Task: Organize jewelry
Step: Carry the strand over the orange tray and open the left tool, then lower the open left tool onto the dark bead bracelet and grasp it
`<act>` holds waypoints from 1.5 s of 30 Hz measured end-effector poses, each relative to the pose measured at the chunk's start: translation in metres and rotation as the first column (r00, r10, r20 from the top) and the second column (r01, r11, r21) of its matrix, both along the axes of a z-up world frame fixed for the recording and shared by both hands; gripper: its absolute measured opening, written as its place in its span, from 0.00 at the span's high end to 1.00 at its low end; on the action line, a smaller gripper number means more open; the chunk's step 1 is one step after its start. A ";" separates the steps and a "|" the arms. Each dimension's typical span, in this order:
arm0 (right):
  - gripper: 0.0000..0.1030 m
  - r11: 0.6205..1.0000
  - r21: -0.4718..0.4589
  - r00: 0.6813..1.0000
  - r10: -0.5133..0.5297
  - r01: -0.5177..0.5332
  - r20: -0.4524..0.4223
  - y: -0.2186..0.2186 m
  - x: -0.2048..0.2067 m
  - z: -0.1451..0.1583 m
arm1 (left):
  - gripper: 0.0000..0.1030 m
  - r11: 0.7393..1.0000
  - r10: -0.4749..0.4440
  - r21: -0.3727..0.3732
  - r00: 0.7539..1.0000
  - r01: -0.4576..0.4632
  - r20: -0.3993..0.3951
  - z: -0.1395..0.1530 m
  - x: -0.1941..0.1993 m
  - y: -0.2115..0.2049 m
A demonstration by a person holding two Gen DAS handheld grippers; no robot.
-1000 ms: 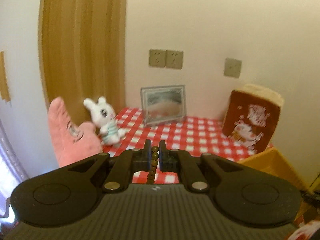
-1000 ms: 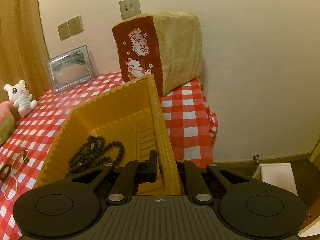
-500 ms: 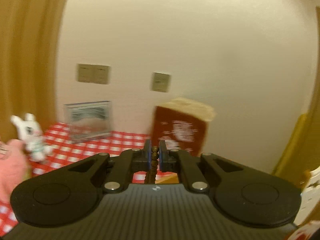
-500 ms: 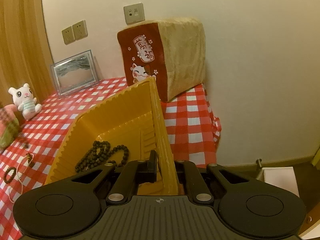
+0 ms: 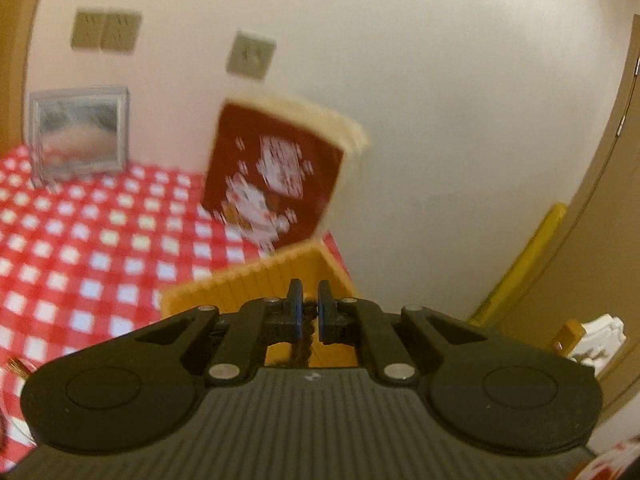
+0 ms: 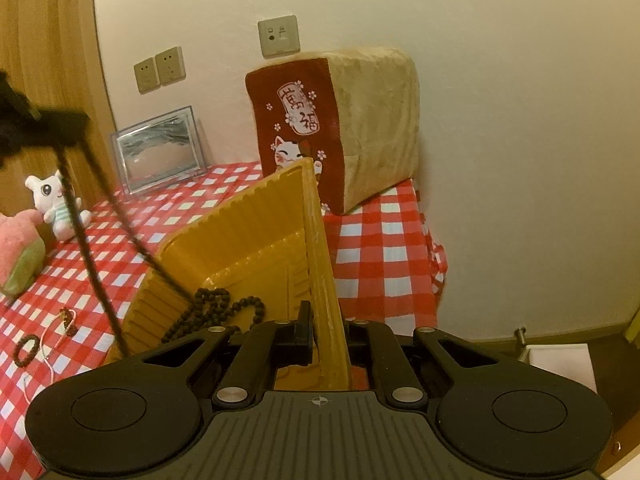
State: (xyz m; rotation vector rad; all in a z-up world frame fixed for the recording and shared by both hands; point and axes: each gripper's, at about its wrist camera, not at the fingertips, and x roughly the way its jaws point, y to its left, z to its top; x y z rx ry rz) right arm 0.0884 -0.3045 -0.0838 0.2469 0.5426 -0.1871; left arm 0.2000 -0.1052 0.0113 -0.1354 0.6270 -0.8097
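Observation:
My left gripper [image 5: 309, 312] is shut on a brown bead necklace [image 5: 303, 342] that hangs below the fingers, over the yellow tray [image 5: 256, 284]. In the right wrist view the left gripper [image 6: 24, 128] shows blurred at upper left with the necklace strands [image 6: 100, 208] hanging down toward the tray's left wall. My right gripper [image 6: 326, 334] is shut on the right wall of the yellow tray [image 6: 316, 248], which is tilted up. A dark bead necklace [image 6: 216, 308] lies inside the tray.
A small dark bead bracelet [image 6: 27, 350] and a thin cord with a charm [image 6: 66, 322] lie on the red-checked tablecloth [image 6: 384, 248]. A bread-shaped cushion [image 6: 336, 128], a framed picture [image 6: 160, 150], a white bunny [image 6: 54, 204] and a pink plush [image 6: 18, 250] stand behind.
My left gripper has swung right and down with the brown necklace, coming over the yellow tray. The right gripper keeps its hold on the tray wall, shifted slightly.

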 end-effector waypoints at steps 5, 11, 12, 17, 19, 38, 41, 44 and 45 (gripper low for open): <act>0.93 1.000 0.003 1.000 0.000 0.000 -0.004 -0.001 0.000 0.000 | 0.94 0.999 0.014 0.029 0.998 -0.012 -0.061 -0.022 0.006 -0.007; 0.93 1.000 0.007 1.000 -0.004 0.004 -0.010 -0.001 0.001 -0.001 | 0.82 0.997 0.061 0.043 0.997 -0.059 -0.056 -0.024 0.002 0.013; 0.93 1.000 0.009 1.000 -0.006 0.006 -0.011 -0.001 0.001 -0.001 | 0.82 0.996 0.076 0.049 0.995 -0.073 -0.057 -0.025 0.003 0.018; 0.93 1.000 0.017 1.000 -0.011 0.011 -0.018 -0.004 0.003 -0.003 | 0.81 0.978 0.181 0.121 0.982 -0.173 -0.060 -0.038 -0.001 0.061; 0.93 1.000 0.019 1.000 -0.012 0.012 -0.020 -0.005 0.003 -0.003 | 0.81 0.962 0.229 0.164 0.971 -0.217 -0.061 -0.047 -0.003 0.079; 0.93 1.000 0.002 0.999 -0.024 0.024 -0.034 -0.004 0.003 -0.006 | 0.81 0.776 0.498 0.448 0.867 -0.444 -0.002 -0.117 -0.002 0.194; 0.93 1.000 -0.002 0.999 -0.028 0.028 -0.034 -0.002 0.003 -0.006 | 0.81 0.774 0.502 0.450 0.865 -0.446 -0.007 -0.123 0.001 0.198; 0.93 1.000 -0.005 0.999 -0.031 0.031 -0.034 -0.002 0.003 -0.006 | 0.81 0.777 0.492 0.453 0.870 -0.438 -0.003 -0.127 0.005 0.197; 0.93 0.999 -0.005 0.999 -0.032 0.032 -0.034 -0.002 0.003 -0.006 | 0.81 0.778 0.486 0.455 0.874 -0.432 -0.001 -0.128 0.007 0.196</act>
